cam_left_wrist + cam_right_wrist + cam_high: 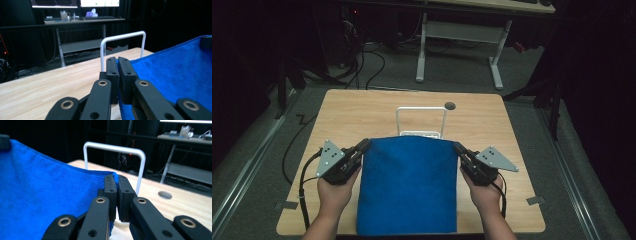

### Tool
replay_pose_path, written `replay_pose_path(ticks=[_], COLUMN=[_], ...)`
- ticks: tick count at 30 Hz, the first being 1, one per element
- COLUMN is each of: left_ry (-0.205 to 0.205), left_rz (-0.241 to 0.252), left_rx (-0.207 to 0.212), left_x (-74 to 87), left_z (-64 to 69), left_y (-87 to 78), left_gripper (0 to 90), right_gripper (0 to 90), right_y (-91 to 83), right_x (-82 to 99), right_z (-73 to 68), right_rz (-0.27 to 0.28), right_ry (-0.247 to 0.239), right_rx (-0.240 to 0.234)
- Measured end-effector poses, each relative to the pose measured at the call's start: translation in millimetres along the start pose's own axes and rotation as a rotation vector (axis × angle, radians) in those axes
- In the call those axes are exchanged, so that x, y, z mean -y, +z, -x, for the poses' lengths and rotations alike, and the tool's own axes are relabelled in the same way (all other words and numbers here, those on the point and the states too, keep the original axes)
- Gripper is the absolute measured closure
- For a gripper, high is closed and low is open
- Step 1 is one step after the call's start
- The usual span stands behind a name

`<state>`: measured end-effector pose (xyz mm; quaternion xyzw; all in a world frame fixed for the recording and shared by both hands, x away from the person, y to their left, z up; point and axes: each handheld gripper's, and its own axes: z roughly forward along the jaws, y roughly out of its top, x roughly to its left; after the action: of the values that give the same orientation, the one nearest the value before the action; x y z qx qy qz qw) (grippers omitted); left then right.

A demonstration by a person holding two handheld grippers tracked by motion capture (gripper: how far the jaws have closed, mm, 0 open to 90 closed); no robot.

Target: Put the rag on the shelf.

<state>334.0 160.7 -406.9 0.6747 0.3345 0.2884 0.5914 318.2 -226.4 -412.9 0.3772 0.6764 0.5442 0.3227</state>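
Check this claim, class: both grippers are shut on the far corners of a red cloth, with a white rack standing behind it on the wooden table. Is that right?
Not quite: the cloth is blue, not red, as the high view shows. The rest holds: left gripper and right gripper are shut on its far corners, and the white rack stands behind it on the wooden table.

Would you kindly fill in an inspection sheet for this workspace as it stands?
Surface: wooden table, bare wood with a round hole.
Job's things: blue cloth held up by two corners; white rack behind it.
Clutter: nothing seen.
Grippers: left gripper and right gripper, each shut on a cloth corner.
Cables: black cables trail off the table's left side.
Surroundings: dark room, white desk frame beyond.
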Motion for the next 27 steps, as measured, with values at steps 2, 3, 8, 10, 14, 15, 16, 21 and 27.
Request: replay_pose_path(ticks=[2,3,8,10,14,15,16,21,27], left_ry=[0.01,0.013,0.025,0.029,0.035,0.035,0.037,0.05,0.056], left_rz=[0.011,0.019,0.058,0.078,0.112,0.112,0.129,0.145,0.142], left_rx=[-0.003,-0.004,-0.01,-0.014,-0.017,-0.017,-0.015,-0.015,-0.019], left_x=[-5.4,-8.2,-24.3,-31.4,-46.4,-46.4,-53.8,-66.4,-74.1], left_z=[-0.5,-0.7,-2.4,-2.7,-3.8,-3.8,-4.3,-6.1,-11.2], left_y=[0.2,0.4,2.1,3.1,4.4,4.4,4.3,5.0,9.2], left_gripper=[87.6,87.6,87.7,87.8,87.8,87.8,87.8,87.9,88.0], right_gripper=[88.4,88.4,88.4,88.4,88.4,88.4,88.4,88.4,88.5], right_y=[-2.6,-3.8,-7.6,-8.4,-9.2,-9.2,-9.9,-10.9,-10.9], right_x=[-7.7,-12.2,-36.1,-45.9,-63.1,-63.1,-70.3,-80.0,-87.2], right_z=[1.4,2.4,5.0,5.0,4.3,4.3,3.3,3.6,9.8], right_rz=[0.026,0.041,0.097,0.117,0.156,0.156,0.169,0.188,0.193], right_ry=[0.002,-0.005,-0.013,-0.025,-0.048,-0.048,-0.054,-0.063,-0.055], right_rx=[0.005,0.007,0.022,0.027,0.03,0.03,0.032,0.036,0.043])
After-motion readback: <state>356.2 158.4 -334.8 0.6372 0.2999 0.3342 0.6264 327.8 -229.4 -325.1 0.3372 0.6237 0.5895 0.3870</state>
